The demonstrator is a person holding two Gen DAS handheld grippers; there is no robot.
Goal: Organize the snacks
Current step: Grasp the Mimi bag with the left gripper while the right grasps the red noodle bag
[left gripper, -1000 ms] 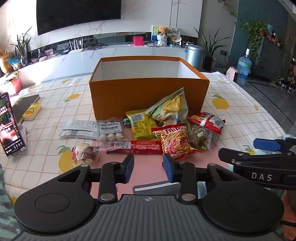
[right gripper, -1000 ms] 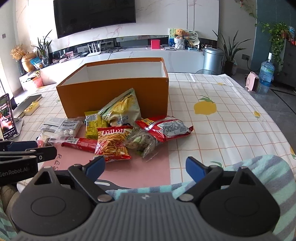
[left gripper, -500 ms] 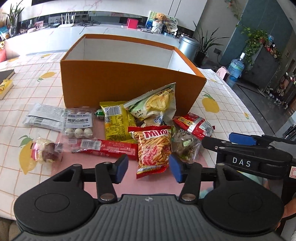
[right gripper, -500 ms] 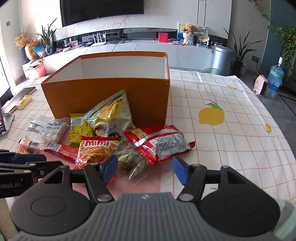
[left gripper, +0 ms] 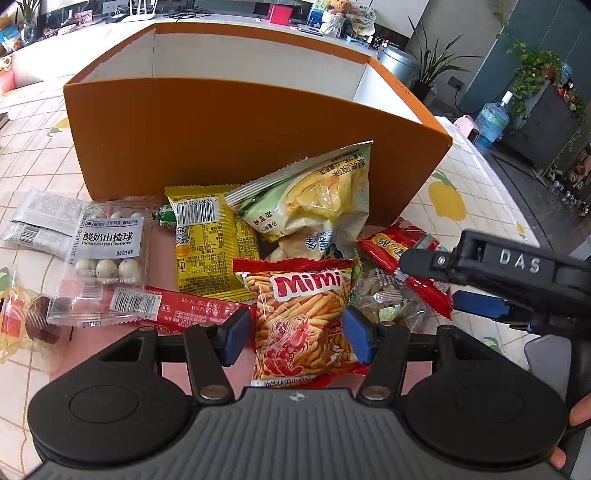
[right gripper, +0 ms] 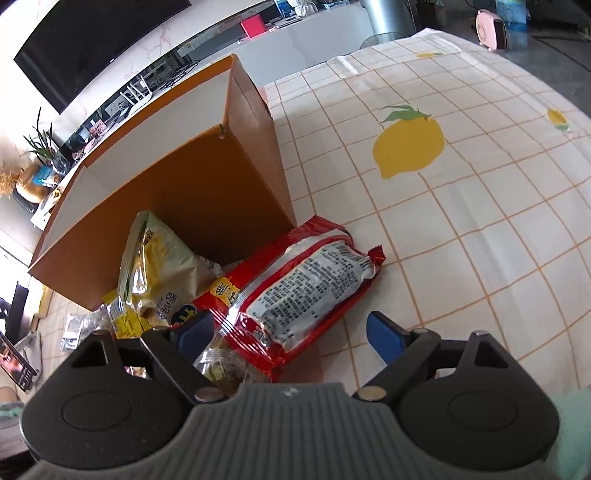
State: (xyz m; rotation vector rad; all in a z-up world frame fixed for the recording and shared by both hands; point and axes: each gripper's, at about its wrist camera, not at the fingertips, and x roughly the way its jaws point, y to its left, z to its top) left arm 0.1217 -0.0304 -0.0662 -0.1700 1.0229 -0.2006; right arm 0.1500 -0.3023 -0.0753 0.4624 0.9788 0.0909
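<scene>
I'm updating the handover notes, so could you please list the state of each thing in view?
Orange box: open-topped, upright, nothing visible inside.
Mimi bag: sealed, flat, between the left tool's pads, untouched.
Left tool: jaws opening.
Red packet: sealed, on the table between the right tool's pads.
Right tool: jaws opening.
Yellow-green bag: leaning on the box.

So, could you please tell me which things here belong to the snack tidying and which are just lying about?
For the job: orange box, Mimi snack bag, red packet, yellow packet, green chip bag, hawthorn ball pack.

Lying about: water bottle, metal bin, pink box.
</scene>
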